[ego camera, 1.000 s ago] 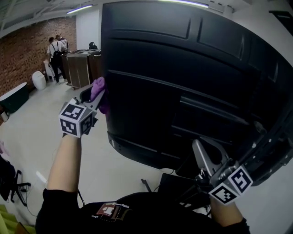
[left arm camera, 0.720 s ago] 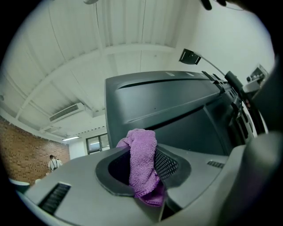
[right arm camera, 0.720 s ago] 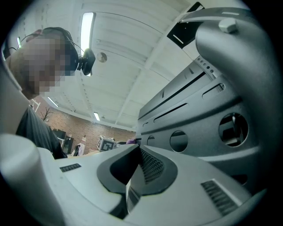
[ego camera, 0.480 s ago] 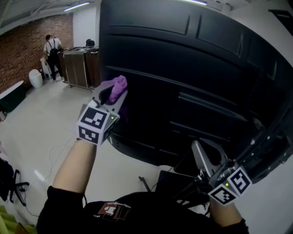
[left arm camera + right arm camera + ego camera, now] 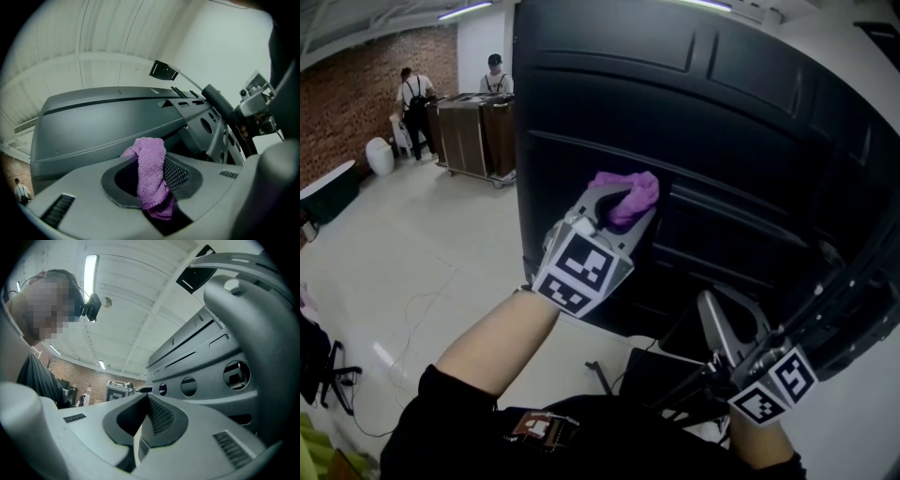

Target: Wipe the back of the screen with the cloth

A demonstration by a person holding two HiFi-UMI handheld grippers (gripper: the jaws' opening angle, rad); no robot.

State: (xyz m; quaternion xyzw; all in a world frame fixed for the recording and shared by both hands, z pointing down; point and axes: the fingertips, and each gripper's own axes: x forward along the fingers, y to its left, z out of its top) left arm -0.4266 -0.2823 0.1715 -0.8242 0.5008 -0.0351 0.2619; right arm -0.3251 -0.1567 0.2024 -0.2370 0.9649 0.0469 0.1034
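Note:
The big black back of the screen (image 5: 712, 159) fills the upper right of the head view. My left gripper (image 5: 617, 208) is shut on a purple cloth (image 5: 628, 192) and presses it against the panel near its middle, beside a raised ridge. In the left gripper view the cloth (image 5: 151, 176) hangs bunched between the jaws, with the screen's back (image 5: 112, 122) just beyond. My right gripper (image 5: 709, 309) hangs low at the right, below the screen's bottom edge. Its jaws are shut with nothing between them (image 5: 142, 401).
The screen's dark stand and bracket (image 5: 853, 291) run down at the right, close to my right gripper; its holed plate (image 5: 201, 383) fills the right gripper view. A wooden cabinet (image 5: 473, 136) with two people by it stands far left. A cable (image 5: 412, 309) lies on the pale floor.
My left gripper has carried the cloth rightward and slightly down, from the screen's left edge to the middle of the panel. The right gripper has stayed in place.

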